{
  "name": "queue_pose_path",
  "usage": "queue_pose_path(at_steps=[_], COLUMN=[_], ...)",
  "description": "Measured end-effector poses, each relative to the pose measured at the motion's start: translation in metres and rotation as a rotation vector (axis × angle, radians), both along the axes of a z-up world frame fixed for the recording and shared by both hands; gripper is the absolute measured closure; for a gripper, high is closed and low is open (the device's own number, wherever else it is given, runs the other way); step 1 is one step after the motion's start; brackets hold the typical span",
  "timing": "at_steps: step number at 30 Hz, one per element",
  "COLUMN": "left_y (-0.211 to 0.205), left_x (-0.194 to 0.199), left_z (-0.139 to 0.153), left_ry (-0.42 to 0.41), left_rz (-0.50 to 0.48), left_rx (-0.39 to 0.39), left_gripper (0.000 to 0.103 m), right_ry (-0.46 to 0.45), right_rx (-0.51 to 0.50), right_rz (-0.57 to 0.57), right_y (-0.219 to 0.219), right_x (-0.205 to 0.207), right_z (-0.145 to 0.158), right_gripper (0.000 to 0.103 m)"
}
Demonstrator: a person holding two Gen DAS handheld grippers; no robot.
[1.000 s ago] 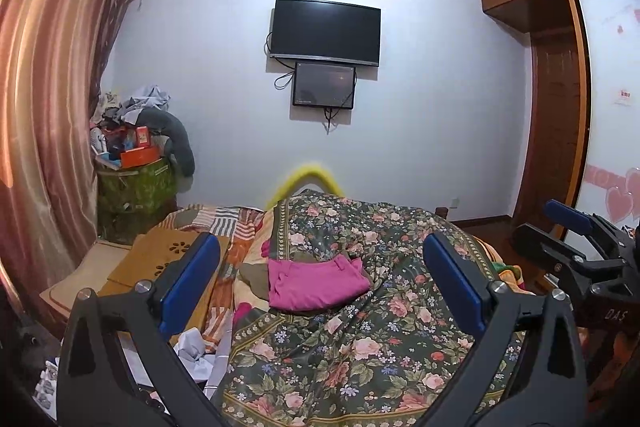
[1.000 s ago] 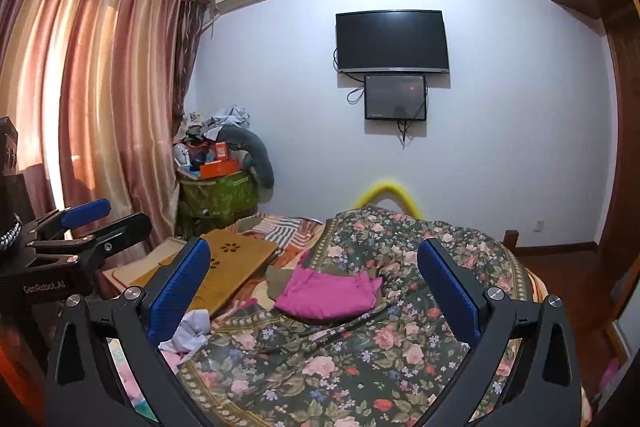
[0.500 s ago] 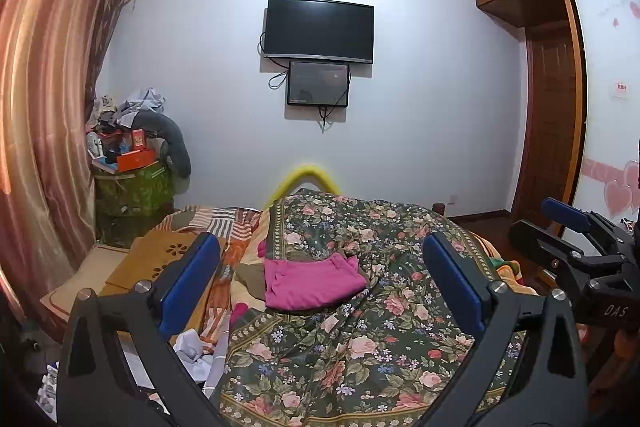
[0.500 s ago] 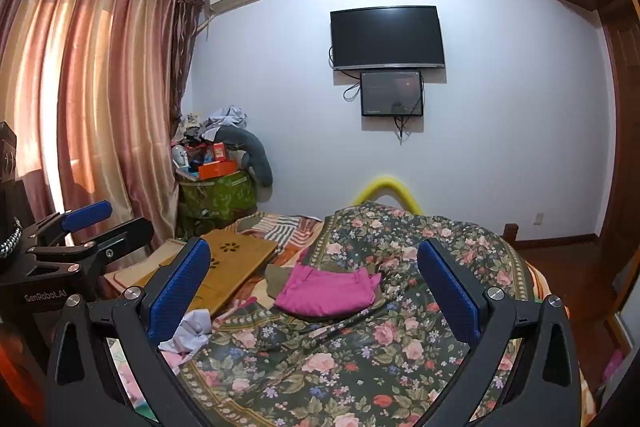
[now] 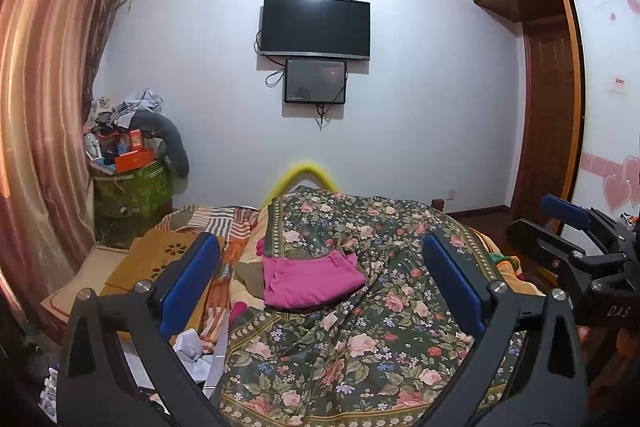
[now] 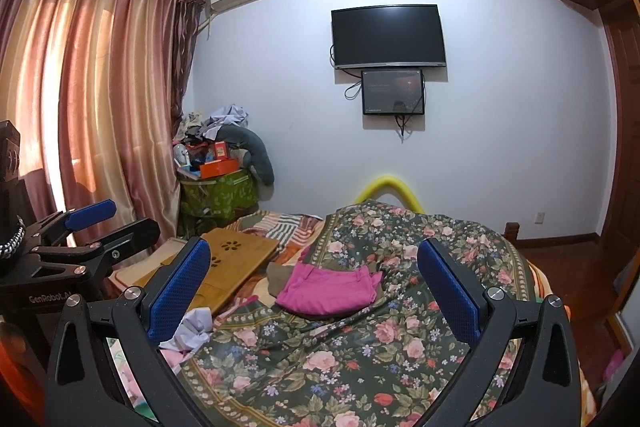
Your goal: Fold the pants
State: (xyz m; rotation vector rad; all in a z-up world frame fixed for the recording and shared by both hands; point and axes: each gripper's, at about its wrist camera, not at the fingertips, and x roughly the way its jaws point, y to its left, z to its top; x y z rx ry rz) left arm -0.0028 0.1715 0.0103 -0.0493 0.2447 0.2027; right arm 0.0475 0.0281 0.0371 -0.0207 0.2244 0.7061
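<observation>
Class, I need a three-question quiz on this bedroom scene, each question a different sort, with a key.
1. True or false: the left tool grips the pink pants.
2. Multiple choice: the pink pants lie on A) the floor B) the floral bedspread C) the wooden lap desk.
3. Fill in: both the left tool and the right tool are ____.

Key: 1 false; 2 B; 3 open.

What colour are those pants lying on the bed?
Bright pink pants, seen best from the right wrist camera.
</observation>
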Motion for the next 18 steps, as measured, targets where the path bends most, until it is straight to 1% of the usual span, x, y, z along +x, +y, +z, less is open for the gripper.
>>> queue_pose_path(at_steps=[4, 9, 18], left_y=[-0.0004, 0.0013, 0.0016], left_x=[0.0009, 0.002, 0.0032], left_z=[-0.0002, -0.0002, 0.0], left_ry=[0.005, 0.013, 0.019], left_rz=[-0.008, -0.018, -0.032], left_rx=[0.014, -0.002, -0.003], left_gripper=[0.0, 0.0, 0.0], right_ry=[0.004, 0.004, 0.009], right_rx=[0.002, 0.0, 0.006], right_rz=[0.002, 0.002, 0.005], right_y=[0.0006, 0.0013, 0.0015], right_x=[-0.0009, -0.0014, -0.0012], right_z=[-0.0005, -0.0016, -0.0011], right_gripper=[0.0, 0.0, 0.0])
